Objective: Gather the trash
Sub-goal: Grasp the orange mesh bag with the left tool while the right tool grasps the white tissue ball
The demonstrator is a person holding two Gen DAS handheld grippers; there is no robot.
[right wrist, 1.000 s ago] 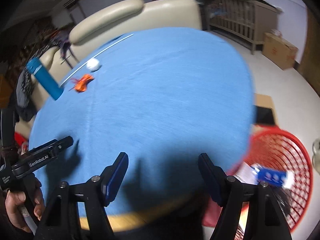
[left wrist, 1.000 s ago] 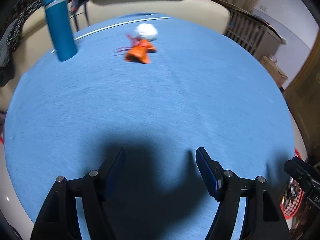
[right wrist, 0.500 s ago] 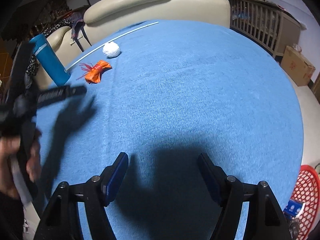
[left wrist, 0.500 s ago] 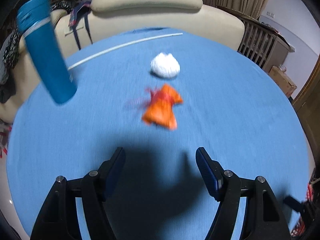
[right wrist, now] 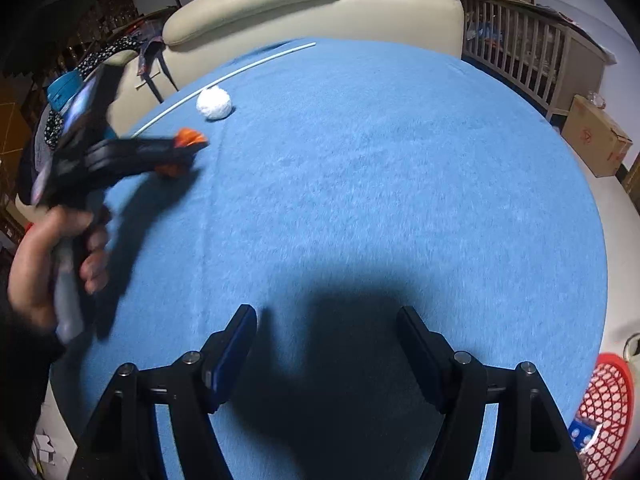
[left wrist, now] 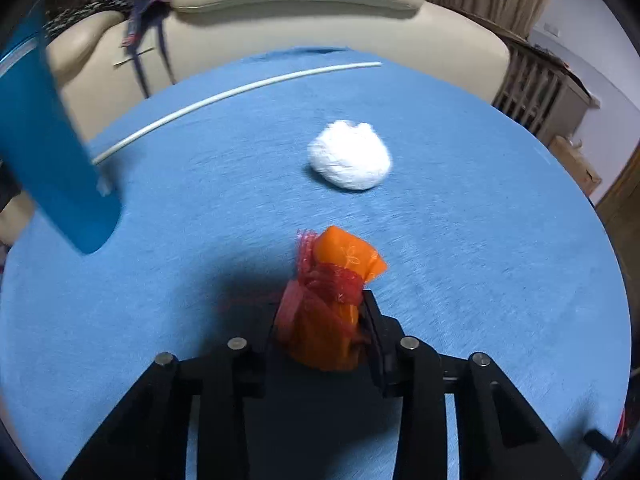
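Observation:
My left gripper (left wrist: 324, 320) is shut on an orange wrapper with red netting (left wrist: 336, 280) on the round blue table (left wrist: 480, 240). A white paper ball (left wrist: 350, 156) lies just beyond it. In the right wrist view the left gripper (right wrist: 188, 152) shows at the far left, closed on the orange wrapper (right wrist: 188, 138), with the white ball (right wrist: 214, 104) behind it. My right gripper (right wrist: 326, 344) is open and empty above the near part of the table (right wrist: 380, 180). A red mesh basket (right wrist: 608, 412) with trash stands on the floor at the lower right.
A tall blue bottle (left wrist: 48, 152) stands on the table at the left. A thin white rod (left wrist: 224, 94) lies along the far edge. A cream sofa (left wrist: 300, 8) is behind the table. A cardboard box (right wrist: 596, 140) sits on the floor at the right.
My left gripper moved forward to the orange wrapper and closed on it. My right gripper stayed open and shifted slightly over the table.

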